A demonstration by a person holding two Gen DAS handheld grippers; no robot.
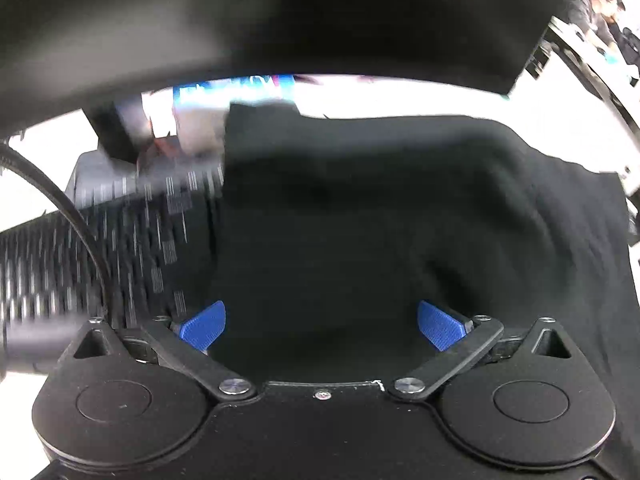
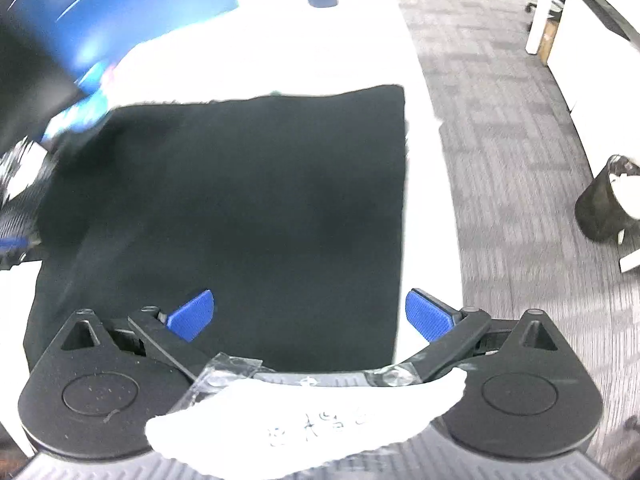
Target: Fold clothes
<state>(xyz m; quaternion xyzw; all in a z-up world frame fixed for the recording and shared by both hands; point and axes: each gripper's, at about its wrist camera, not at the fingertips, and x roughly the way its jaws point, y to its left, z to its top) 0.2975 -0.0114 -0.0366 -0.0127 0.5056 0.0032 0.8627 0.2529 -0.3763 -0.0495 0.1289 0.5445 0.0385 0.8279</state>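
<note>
The left gripper (image 1: 322, 326) stood wide open, its blue pads (image 1: 202, 326) well apart and gripping nothing; black fabric filled the gap between and beyond them. The right gripper (image 2: 310, 316) was likewise spread fully, empty, with one pad (image 2: 428, 320) over bare table and the other over cloth.

The black garment (image 2: 240, 208) lay on the white table (image 2: 360, 52), folded to a roughly square shape with a straight edge running close to the table's right side. In the left wrist view its surface showed soft ridges and a raised corner at the far left; blur prevented finer detail.

Beside the garment on the left sat a dark keyboard (image 1: 120, 240), partly overlapped by the cloth, with a black cable (image 1: 76, 216) curving across it. A monitor (image 1: 280, 20) loomed above. Off the table's right side lay grey carpet (image 2: 500, 140) and a dark waste bin (image 2: 608, 200). A white label (image 2: 312, 424) with writing was taped to the right gripper's body.
</note>
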